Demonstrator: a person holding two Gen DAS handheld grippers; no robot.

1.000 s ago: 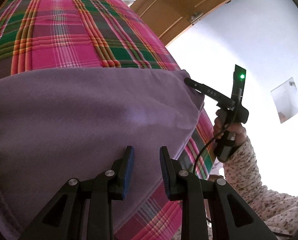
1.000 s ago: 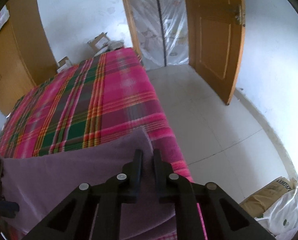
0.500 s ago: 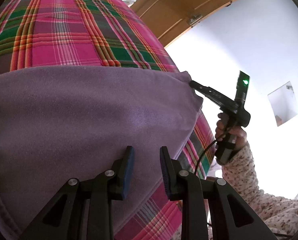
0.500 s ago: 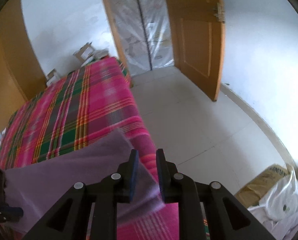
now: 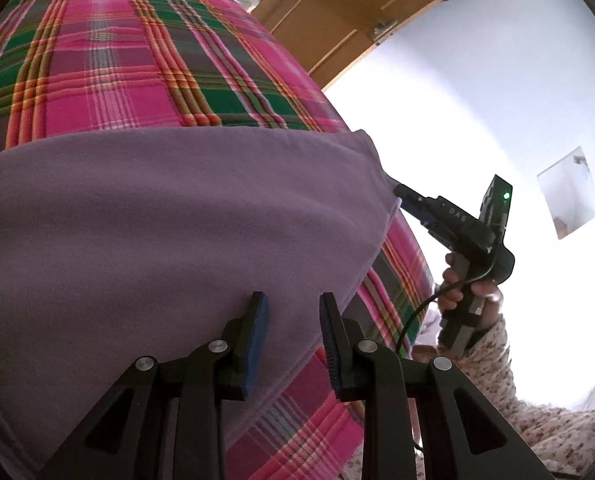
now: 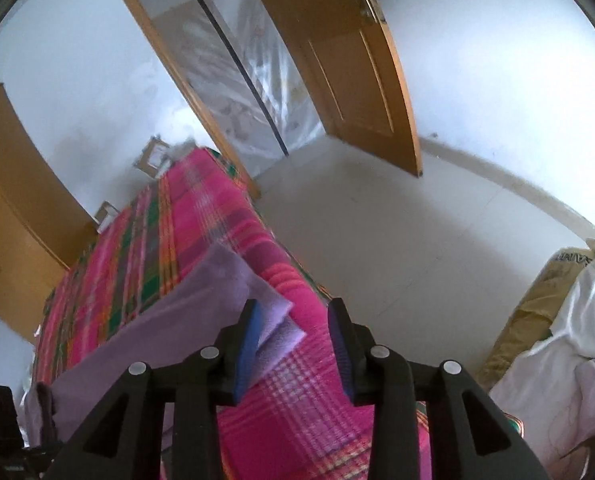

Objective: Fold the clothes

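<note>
1. A purple cloth (image 5: 169, 220) lies on a bed (image 5: 137, 60) with a pink checked cover.
2. The left tongs (image 5: 291, 320) gape over the cloth.
3. The right tongs (image 6: 293, 328) have just been opening; the cloth corner sits loose between them.
4. A brown door (image 6: 349, 60) stands open by the white floor (image 6: 397, 232).

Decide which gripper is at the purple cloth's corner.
The right gripper: a corner of the purple cloth lies between its jaws, which have just been opening; the left gripper hovers over its side edge.

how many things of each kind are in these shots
purple fleece garment: 1
pink and green plaid bed cover: 1
black hand-held gripper: 2 (left, right)
wooden door: 1
white plastic bag: 1
total: 6
</note>
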